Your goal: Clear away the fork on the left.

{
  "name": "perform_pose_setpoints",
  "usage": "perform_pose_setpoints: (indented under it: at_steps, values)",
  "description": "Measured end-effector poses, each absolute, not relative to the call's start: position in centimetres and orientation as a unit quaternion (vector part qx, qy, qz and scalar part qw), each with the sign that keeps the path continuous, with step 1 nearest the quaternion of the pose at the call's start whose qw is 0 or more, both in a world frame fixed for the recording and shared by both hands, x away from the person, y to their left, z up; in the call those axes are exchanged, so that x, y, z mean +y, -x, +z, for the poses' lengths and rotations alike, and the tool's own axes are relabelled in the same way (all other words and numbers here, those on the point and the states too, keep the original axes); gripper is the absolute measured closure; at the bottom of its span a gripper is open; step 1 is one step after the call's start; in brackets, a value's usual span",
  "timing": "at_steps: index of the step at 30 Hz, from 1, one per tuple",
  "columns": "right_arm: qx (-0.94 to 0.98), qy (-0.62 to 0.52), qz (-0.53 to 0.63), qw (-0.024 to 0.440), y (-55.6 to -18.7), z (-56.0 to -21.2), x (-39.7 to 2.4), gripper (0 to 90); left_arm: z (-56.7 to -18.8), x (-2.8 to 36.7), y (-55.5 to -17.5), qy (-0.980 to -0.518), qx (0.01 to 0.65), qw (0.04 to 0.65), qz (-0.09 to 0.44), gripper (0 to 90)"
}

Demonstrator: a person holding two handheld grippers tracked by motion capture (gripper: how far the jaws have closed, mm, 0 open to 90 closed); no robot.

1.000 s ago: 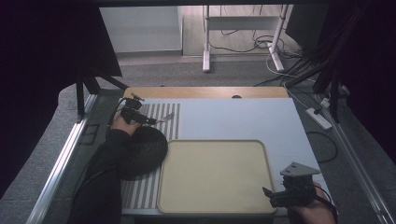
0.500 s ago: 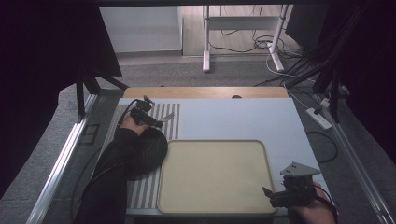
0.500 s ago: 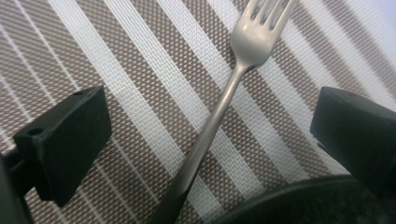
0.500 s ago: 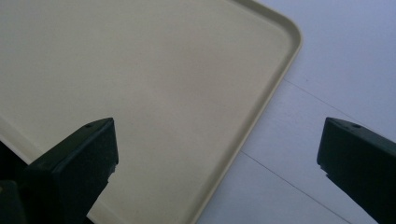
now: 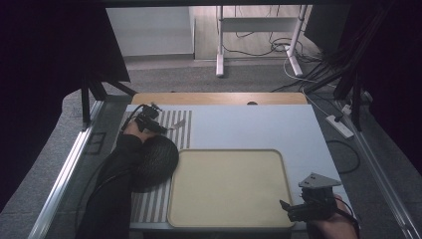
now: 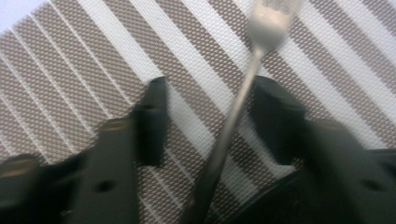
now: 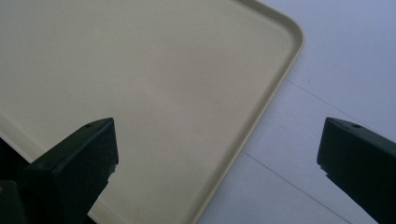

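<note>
Nearest me, the right gripper [image 5: 293,211] hung released, jaws wide over the beige tray's [image 7: 261,121] near corner, holding nothing. Farther back on the striped placemat [image 6: 93,60], the left gripper [image 6: 208,121] had just been closing around the fork [image 6: 233,116], its pads not yet pressing the handle.

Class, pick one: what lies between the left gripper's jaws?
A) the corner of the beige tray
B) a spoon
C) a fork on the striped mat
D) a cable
C: in the left gripper view the fork lies on the striped mat between the left gripper jaws.
</note>
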State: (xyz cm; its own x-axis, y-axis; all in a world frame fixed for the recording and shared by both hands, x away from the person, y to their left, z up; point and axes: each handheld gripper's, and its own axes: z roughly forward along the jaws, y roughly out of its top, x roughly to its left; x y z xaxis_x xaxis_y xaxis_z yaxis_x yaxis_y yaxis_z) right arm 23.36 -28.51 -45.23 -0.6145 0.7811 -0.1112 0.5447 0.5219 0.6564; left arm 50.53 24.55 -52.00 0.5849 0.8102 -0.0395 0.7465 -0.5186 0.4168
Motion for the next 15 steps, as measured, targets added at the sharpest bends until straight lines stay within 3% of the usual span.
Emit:
perform_pose_setpoints:
  at_steps: [2,4,5,15]
  values:
    - [0.848,-0.391,0.295,0.201,-23.35,-45.22,-28.53,0.0,-51.96,24.66,-50.57,-0.868,0.448,0.198,0.084,70.6]
    - [0.848,-0.391,0.296,0.201,-23.35,-45.22,-28.54,0.0,-51.94,24.88,-50.7,-0.867,0.448,0.199,0.083,73.0]
    - [0.847,-0.392,0.296,0.201,-23.36,-45.22,-28.56,0.0,-51.92,25.03,-50.8,-0.872,0.44,0.201,0.077,82.5]
    - [0.846,-0.395,0.3,0.198,-23.34,-45.15,-28.72,0.0,-51.67,24.93,-51.21,-0.886,0.419,0.185,0.075,85.8]
